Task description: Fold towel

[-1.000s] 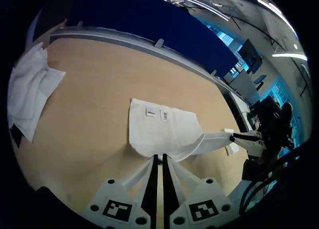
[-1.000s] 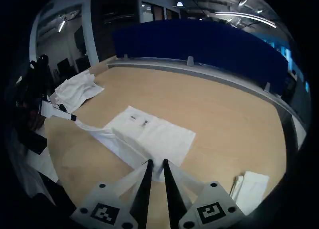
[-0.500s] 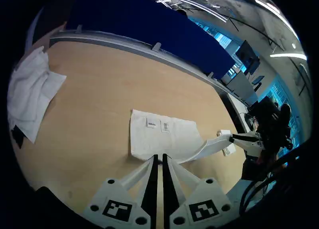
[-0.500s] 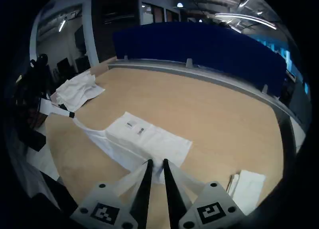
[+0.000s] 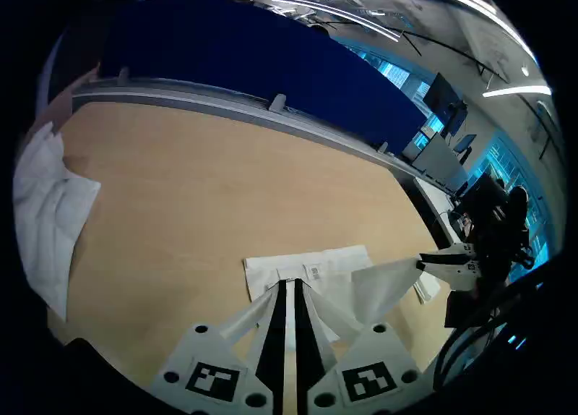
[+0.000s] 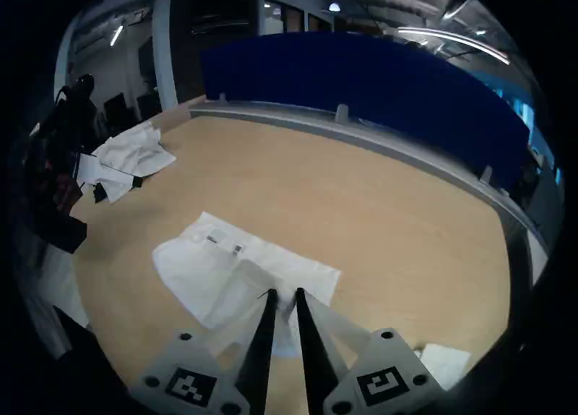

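Note:
The white towel (image 5: 318, 264) (image 6: 209, 267) lies on the wooden table (image 5: 188, 191) (image 6: 376, 220), its labels facing up. My right gripper (image 6: 283, 293) (image 5: 442, 262) is shut on one towel corner, and a raised flap of cloth (image 5: 383, 285) runs from it back to the flat part. My left gripper (image 5: 287, 283) has its fingers close together, with the towel seen just past its tips. In the right gripper view the left gripper (image 6: 108, 185) hangs off to the left, and no cloth reaches it there.
A heap of white cloths (image 5: 40, 205) (image 6: 134, 149) sits at the table's left end. A folded white cloth (image 6: 439, 358) lies near the right front edge. A blue partition (image 5: 253, 53) (image 6: 376, 75) with a grey rail bounds the far side. A person (image 5: 506, 227) stands at the right.
The stretched strand of towel between the two grippers is gone. The towel's left part now lies flat, only the right corner stays lifted. Both cameras tipped upward.

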A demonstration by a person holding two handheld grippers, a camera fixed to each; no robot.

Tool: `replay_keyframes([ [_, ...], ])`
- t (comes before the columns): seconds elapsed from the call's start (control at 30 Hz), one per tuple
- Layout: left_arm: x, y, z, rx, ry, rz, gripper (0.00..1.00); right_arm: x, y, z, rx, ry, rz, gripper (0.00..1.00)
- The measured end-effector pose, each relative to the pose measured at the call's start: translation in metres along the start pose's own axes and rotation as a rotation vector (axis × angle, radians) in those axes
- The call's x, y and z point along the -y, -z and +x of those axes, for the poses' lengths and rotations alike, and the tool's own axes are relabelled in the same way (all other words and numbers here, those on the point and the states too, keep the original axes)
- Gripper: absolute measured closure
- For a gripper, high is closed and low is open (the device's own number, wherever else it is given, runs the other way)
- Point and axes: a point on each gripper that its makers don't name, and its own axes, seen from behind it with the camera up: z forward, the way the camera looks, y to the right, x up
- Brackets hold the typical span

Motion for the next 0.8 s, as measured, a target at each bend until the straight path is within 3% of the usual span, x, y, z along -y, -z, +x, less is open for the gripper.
replay_keyframes([
  [0.17, 0.001, -0.015, 0.001, 0.011, -0.016, -0.002, 0.92, -0.007, -0.02, -0.007, 0.021, -0.023, -0.001, 0.79],
  [0.3, -0.004, -0.02, -0.009, 0.035, -0.018, -0.021, 0.84, -0.005, -0.027, -0.004, 0.017, -0.036, 0.006, 0.79],
  [0.63, -0.003, -0.032, -0.04, 0.107, -0.061, -0.008, 0.63, 0.0, -0.025, -0.003, 0.013, -0.031, 0.014, 0.8],
  [0.8, -0.004, -0.03, -0.044, 0.112, -0.059, -0.009, 0.42, 0.0, -0.025, -0.006, 0.013, -0.039, 0.012, 0.8],
])
